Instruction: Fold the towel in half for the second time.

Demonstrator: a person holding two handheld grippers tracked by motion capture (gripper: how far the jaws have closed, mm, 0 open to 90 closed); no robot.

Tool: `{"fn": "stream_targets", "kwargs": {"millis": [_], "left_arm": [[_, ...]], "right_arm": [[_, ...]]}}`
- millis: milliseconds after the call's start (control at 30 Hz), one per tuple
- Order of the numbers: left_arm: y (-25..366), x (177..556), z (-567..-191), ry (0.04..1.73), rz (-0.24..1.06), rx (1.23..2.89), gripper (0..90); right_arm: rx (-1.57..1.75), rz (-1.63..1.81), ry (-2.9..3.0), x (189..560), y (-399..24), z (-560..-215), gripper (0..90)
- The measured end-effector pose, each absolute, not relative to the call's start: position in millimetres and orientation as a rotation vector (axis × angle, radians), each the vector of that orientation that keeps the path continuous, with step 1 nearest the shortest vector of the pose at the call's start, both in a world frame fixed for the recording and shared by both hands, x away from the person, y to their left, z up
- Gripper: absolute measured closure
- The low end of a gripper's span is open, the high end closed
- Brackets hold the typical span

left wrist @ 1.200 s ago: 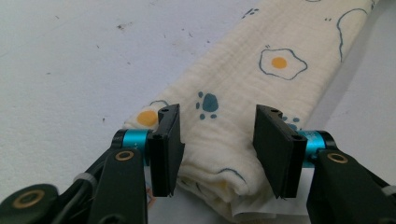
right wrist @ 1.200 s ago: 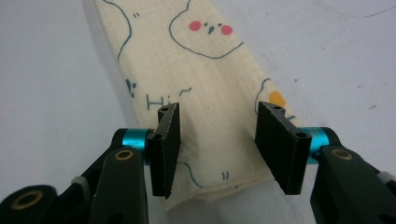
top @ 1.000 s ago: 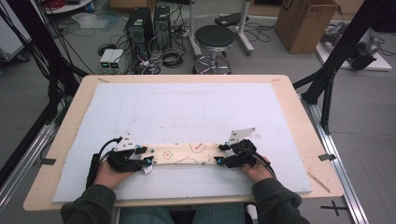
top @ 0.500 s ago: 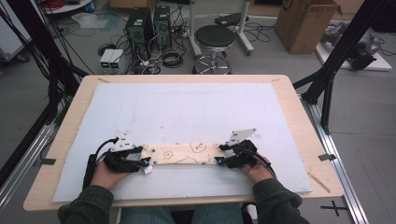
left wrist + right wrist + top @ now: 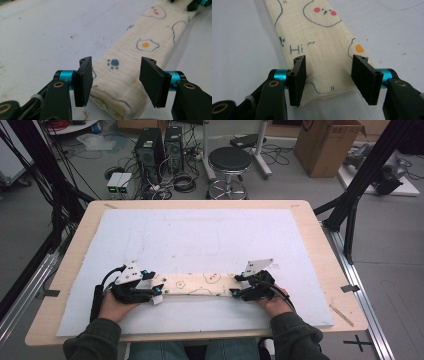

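Our left gripper (image 5: pixel 113 83) has just been opening its jaws, and they now stand apart on either side of the near end of the folded cloth (image 5: pixel 200 284) without pressing on it. Our right gripper (image 5: pixel 327 80) has its jaws spread around the other end, also clear of the fabric. The cloth lies as a long narrow strip flat on the white mat (image 5: pixel 200 235) near our edge of the table (image 5: pixel 320 235), so we judge that this fold is done and the cloth is let go.
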State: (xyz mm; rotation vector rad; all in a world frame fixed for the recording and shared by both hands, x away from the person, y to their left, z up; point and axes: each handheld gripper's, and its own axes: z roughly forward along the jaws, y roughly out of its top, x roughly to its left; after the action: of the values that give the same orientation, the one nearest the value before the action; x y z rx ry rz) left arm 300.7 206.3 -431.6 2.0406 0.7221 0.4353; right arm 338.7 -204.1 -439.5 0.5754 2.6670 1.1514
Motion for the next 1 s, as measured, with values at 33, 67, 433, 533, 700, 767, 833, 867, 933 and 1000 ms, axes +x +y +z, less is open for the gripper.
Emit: {"fn": "stream_targets", "kwargs": {"millis": [33, 67, 433, 533, 700, 767, 833, 867, 933, 1000], "left_arm": [[206.3, 300.7, -431.6, 0.722, 0.435, 2.041, 43.9], [206.4, 302.5, -434.1, 0.741, 0.422, 2.052, 43.8], [208.1, 308.5, -445.7, 0.761, 0.370, 2.103, 43.3], [207.9, 308.2, -446.0, 0.762, 0.372, 2.100, 43.1], [212.4, 306.8, -440.0, 0.758, 0.356, 2.071, 44.1], [217.2, 306.1, -432.8, 0.749, 0.324, 2.006, 43.9], [219.1, 306.9, -429.4, 0.749, 0.324, 1.982, 43.5], [220.3, 307.4, -427.9, 0.755, 0.330, 1.961, 42.8], [223.6, 310.8, -425.6, 0.771, 0.330, 1.921, 42.5], [224.9, 316.0, -424.4, 0.799, 0.326, 1.918, 42.6]], "right_arm": [[0.575, 1.151, 2.667, 338.7, -204.1, -439.5, 45.3], [0.587, 1.151, 2.668, 338.3, -204.1, -439.5, 45.2], [0.587, 1.149, 2.670, 337.4, -203.8, -439.6, 44.4], [0.584, 1.151, 2.665, 337.3, -203.4, -439.7, 43.5], [0.608, 1.220, 2.663, 338.0, -205.9, -434.7, 37.4], [0.631, 1.298, 2.631, 338.3, -209.2, -428.4, 37.3], [0.642, 1.330, 2.613, 339.4, -210.8, -425.0, 37.3], [0.667, 1.368, 2.579, 343.7, -213.9, -419.5, 38.2], [0.722, 1.366, 2.564, 351.4, -216.7, -416.4, 40.7], [0.750, 1.358, 2.561, 356.4, -218.3, -416.2, 42.1]]}}
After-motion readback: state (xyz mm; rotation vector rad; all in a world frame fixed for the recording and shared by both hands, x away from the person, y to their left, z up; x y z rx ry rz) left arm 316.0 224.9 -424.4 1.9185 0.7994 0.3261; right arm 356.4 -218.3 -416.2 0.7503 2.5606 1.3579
